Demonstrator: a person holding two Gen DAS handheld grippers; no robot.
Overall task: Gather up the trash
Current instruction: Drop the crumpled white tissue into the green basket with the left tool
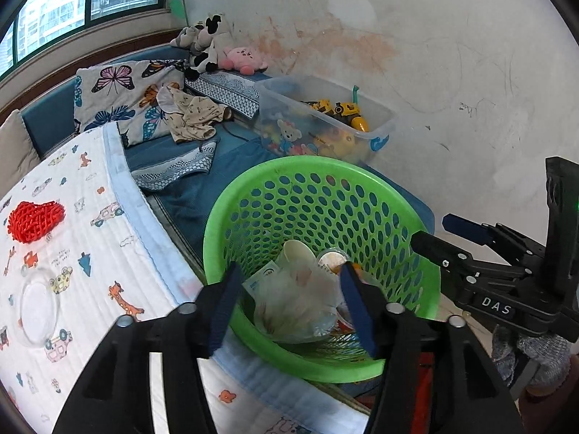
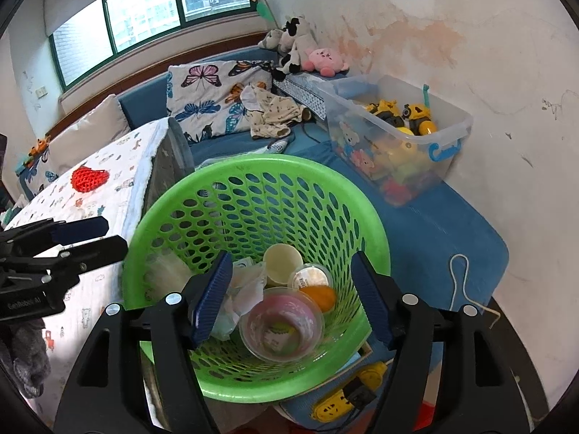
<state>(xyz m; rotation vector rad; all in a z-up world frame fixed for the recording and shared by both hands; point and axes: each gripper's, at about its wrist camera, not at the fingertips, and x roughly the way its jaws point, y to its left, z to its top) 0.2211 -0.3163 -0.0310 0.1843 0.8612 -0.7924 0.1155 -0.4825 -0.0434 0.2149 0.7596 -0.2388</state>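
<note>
A green perforated basket (image 1: 231, 217) (image 2: 365, 202) stands beside the bed. It holds a paper cup (image 2: 282, 258), a sealed round lid cup (image 2: 312, 277), a clear plastic bowl (image 2: 281, 327), an orange piece (image 2: 320, 296) and crumpled wrappers (image 1: 293, 303). My left gripper (image 1: 289, 300) is open and empty above the basket's near rim. My right gripper (image 2: 291, 294) is open and empty over the basket's contents. On the bed cover lie a red mesh piece (image 1: 34, 218) (image 2: 89, 178) and a clear plastic lid (image 1: 38, 307).
The bed has a white cartoon-print cover (image 1: 90, 253). A clear toy bin (image 1: 325, 119) (image 2: 394, 133) sits on the blue bench by the stained wall. Pillows, clothes and plush toys (image 2: 300, 50) lie further back. A yellow power strip (image 2: 343, 398) lies on the floor.
</note>
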